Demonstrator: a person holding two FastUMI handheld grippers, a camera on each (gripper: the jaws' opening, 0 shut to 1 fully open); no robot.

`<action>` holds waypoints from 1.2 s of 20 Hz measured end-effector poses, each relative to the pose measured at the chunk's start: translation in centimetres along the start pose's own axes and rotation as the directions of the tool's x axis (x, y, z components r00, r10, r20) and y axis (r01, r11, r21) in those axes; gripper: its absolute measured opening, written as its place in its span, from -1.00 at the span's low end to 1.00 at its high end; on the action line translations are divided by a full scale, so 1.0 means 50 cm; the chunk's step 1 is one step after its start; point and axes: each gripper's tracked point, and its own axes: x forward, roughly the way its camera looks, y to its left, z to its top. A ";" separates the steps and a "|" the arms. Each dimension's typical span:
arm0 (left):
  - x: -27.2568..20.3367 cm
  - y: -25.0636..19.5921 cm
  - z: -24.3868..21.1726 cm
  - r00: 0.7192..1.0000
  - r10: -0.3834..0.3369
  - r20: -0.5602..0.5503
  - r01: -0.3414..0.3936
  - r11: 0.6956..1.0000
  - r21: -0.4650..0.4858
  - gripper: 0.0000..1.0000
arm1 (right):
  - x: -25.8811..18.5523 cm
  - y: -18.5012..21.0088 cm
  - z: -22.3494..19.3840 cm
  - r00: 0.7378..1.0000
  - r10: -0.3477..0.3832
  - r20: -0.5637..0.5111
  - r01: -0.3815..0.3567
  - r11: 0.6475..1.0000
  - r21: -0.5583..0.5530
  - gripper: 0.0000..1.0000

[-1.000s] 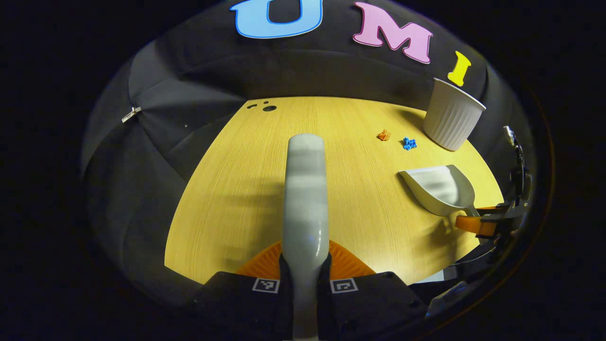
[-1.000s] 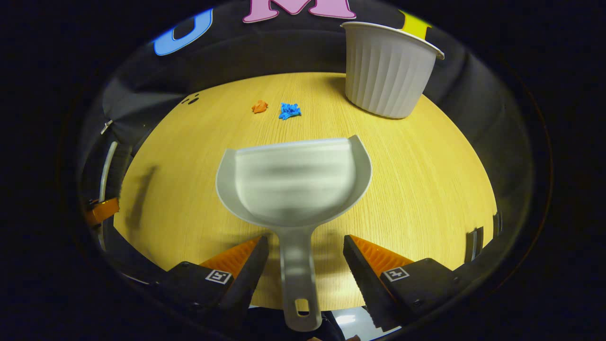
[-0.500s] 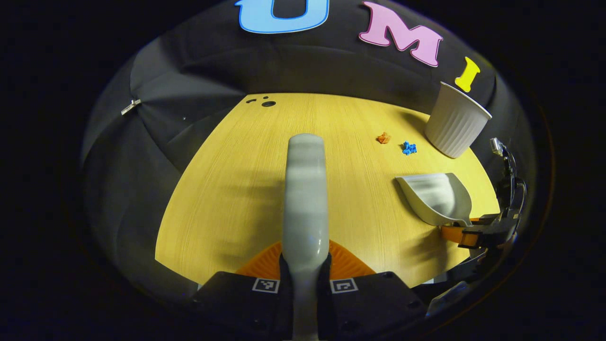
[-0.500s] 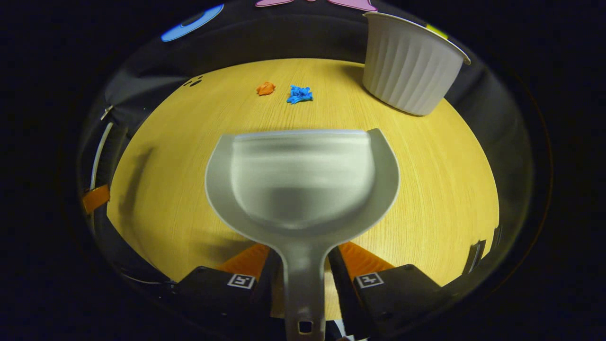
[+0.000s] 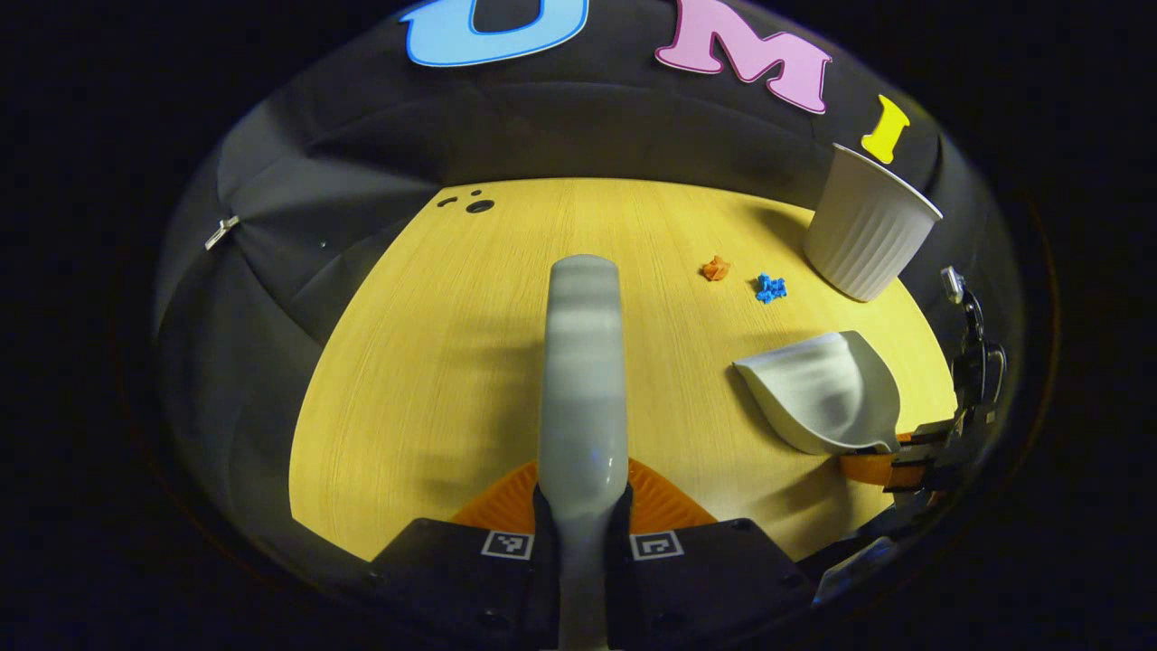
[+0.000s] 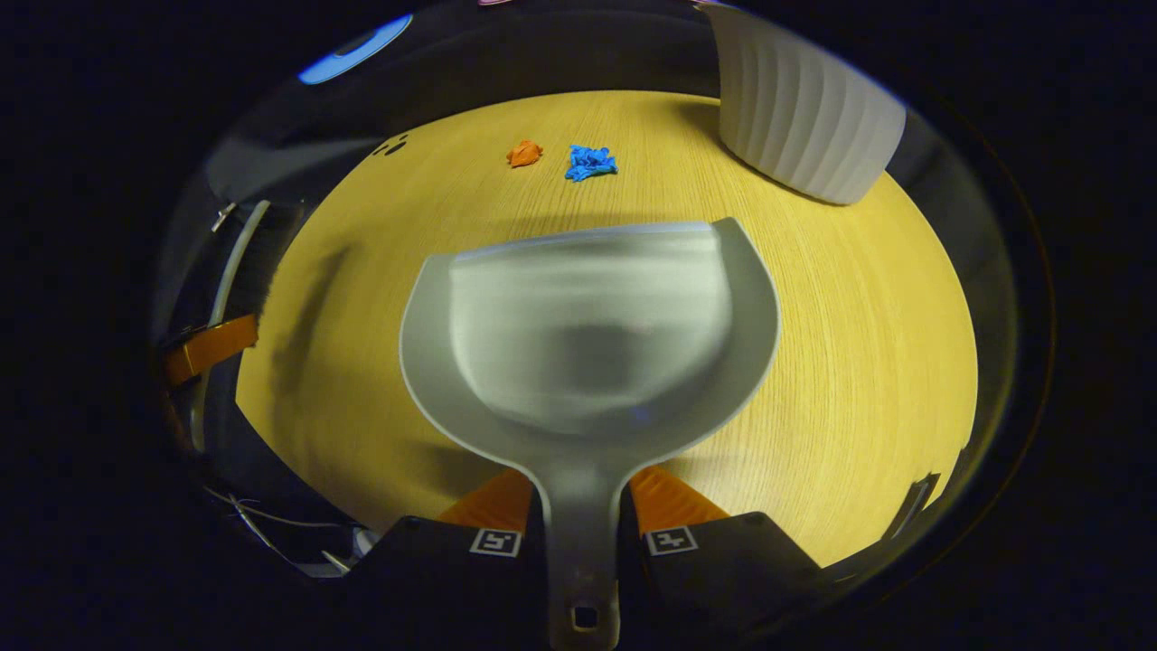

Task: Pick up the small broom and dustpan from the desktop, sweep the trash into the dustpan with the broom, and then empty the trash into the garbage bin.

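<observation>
Holding both tools now, the pick-up part of the job looks finished. The left tongs (image 5: 583,506) are clenched on the small broom (image 5: 583,362), whose pale handle runs up the centre of the left gripper view from the bottom edge. The right tongs (image 6: 578,520) are clamped on the neck of the dustpan (image 6: 587,334), whose wide scoop takes up the middle of the right gripper view; in the left gripper view the same dustpan (image 5: 818,393) sits at the right, with the right tongs (image 5: 890,457) behind it at the lower right.

Still left, as far as I can judge: the sweeping and the emptying. The two bits of trash, an orange scrap (image 6: 524,153) and a blue scrap (image 6: 590,163), lie side by side on the bench (image 6: 859,362) in the upper middle of the right gripper view, ahead of the dustpan's front lip and apart from it. The garbage bin (image 6: 804,127), white and ribbed, stands at the upper right, beside the scraps.

Against one second ago, the right tongs have gone from spread wide either side of the dustpan's handle to closed on it. The scoop now shows larger and higher in the frame, and the scraps and bin have slid toward the top edge. The left tongs' hold on the broom looks unchanged.
</observation>
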 end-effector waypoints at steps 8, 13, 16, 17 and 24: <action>0.159 -0.053 0.168 1.000 -0.022 0.018 0.017 0.977 0.213 -0.51 | -0.023 -0.051 0.009 1.000 0.021 0.009 -0.020 0.993 -0.113 -0.31; 0.272 -0.128 0.235 0.997 -0.076 -0.030 0.082 0.917 0.390 -0.50 | -0.028 -0.062 0.014 0.999 0.046 -0.003 -0.046 0.989 -0.139 -0.31; 0.329 -0.171 0.272 0.993 -0.110 -0.049 0.120 0.872 0.475 -0.48 | -0.024 -0.076 0.024 0.998 0.058 -0.004 -0.058 0.981 -0.184 -0.31; 0.342 -0.181 0.281 0.991 -0.121 -0.065 0.137 0.850 0.509 -0.48 | -0.021 -0.080 0.027 0.998 0.062 -0.007 -0.062 0.979 -0.193 -0.31; 0.397 -0.285 0.309 0.941 -0.256 -0.221 0.332 0.568 0.753 -0.46 | -0.022 -0.104 0.029 0.997 0.076 -0.026 -0.080 0.964 -0.253 -0.31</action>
